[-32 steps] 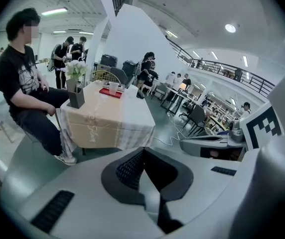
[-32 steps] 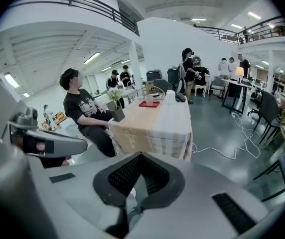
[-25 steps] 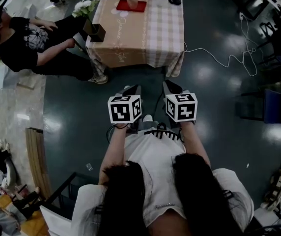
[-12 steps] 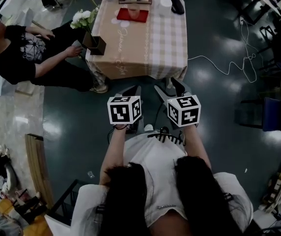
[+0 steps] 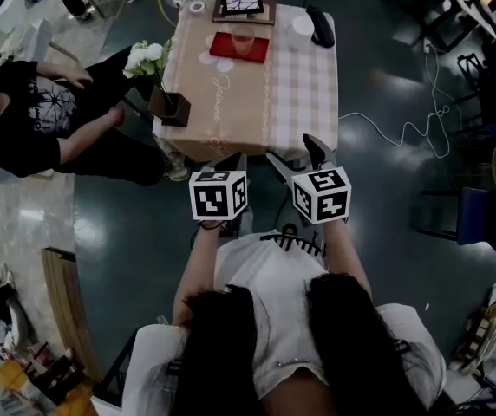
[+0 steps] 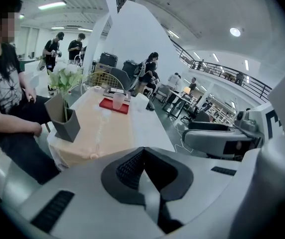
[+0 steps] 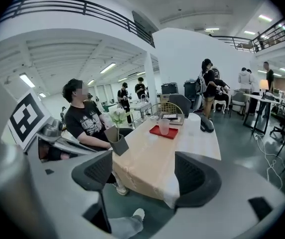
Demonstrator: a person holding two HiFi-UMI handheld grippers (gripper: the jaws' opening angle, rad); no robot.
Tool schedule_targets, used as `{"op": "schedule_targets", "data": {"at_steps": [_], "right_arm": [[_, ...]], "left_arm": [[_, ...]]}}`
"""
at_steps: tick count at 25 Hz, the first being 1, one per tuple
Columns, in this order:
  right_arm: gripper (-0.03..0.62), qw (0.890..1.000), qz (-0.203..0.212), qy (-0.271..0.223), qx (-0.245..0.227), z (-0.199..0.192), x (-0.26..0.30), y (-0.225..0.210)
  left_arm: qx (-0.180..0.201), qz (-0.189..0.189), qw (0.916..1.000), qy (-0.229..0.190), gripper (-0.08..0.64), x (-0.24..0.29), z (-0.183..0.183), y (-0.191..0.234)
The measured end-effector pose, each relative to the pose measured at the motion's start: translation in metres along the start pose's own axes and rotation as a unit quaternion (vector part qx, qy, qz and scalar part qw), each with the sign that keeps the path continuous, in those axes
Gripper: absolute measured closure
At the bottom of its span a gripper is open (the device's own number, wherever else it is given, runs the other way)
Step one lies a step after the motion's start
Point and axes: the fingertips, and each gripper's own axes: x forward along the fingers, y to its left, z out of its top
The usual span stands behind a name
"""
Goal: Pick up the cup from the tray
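**Approach in hand: cup on its tray, both grippers short of the table**

The left gripper has its jaws pressed together with nothing between them. It points at the near edge of the table, which has a flower holder at its ten o'clock corner beside a seated person.

Just beside it at three o'clock, the right gripper has just been opening its jaws. They now stand wide and empty, framing only the table beyond.

The cup stands upright on the red tray at the far end of the table. It is at twelve o'clock from both grippers and well apart from them.

I judge this to be the reach, with no grasp begun. The next move calls for carrying the right gripper over the cloth, setting one jaw on either side of the cup's wall, closing gently and lifting straight up so the tray stays put.
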Motion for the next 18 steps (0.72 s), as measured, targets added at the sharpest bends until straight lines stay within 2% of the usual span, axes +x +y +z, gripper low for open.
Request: {"op": "schedule_targets", "data": {"at_steps": [11, 18], "right_arm": [[0.206, 1.000, -0.016, 0.002, 0.007, 0.046, 0.061, -0.011], [0.199, 1.000, -0.029, 0.006, 0.006, 0.065, 0.091, -0.013]], "left_arm": [[0.022, -0.025, 0.9992, 0.021, 0.558, 0.030, 0.061, 0.036], [0.034, -0.035, 0.9987, 0.018, 0.558, 0.042, 0.094, 0.059]]}}
